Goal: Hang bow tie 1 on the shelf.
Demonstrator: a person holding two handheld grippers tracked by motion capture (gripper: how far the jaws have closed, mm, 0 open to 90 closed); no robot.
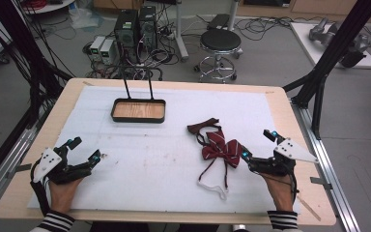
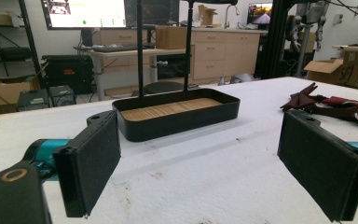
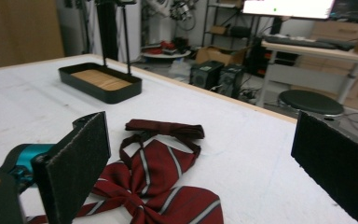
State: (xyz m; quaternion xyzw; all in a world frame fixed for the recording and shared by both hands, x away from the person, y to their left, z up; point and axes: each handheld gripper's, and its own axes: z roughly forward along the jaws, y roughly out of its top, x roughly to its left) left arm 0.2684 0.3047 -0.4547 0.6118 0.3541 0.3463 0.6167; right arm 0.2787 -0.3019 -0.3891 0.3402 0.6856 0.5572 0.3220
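The counter (image 1: 290, 125) is covered by a white sheet (image 1: 154, 159). A black tray (image 1: 138, 110) with a wooden floor is set toward its far side. The striped maroon bow tie (image 1: 221, 148) is laid right of centre, just beside the right gripper (image 1: 260, 146), whose fingers (image 3: 77, 163) are spread wide and empty. The left gripper (image 1: 85, 149) is likewise released, well apart from the bow tie.

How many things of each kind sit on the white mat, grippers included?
Bow tie, dark red with pale stripes and straps: 1
Black tray with a wooden floor and upright handle: 1
Hand-held grippers, left gripper and right gripper, both with jaws apart: 2
Total: 4
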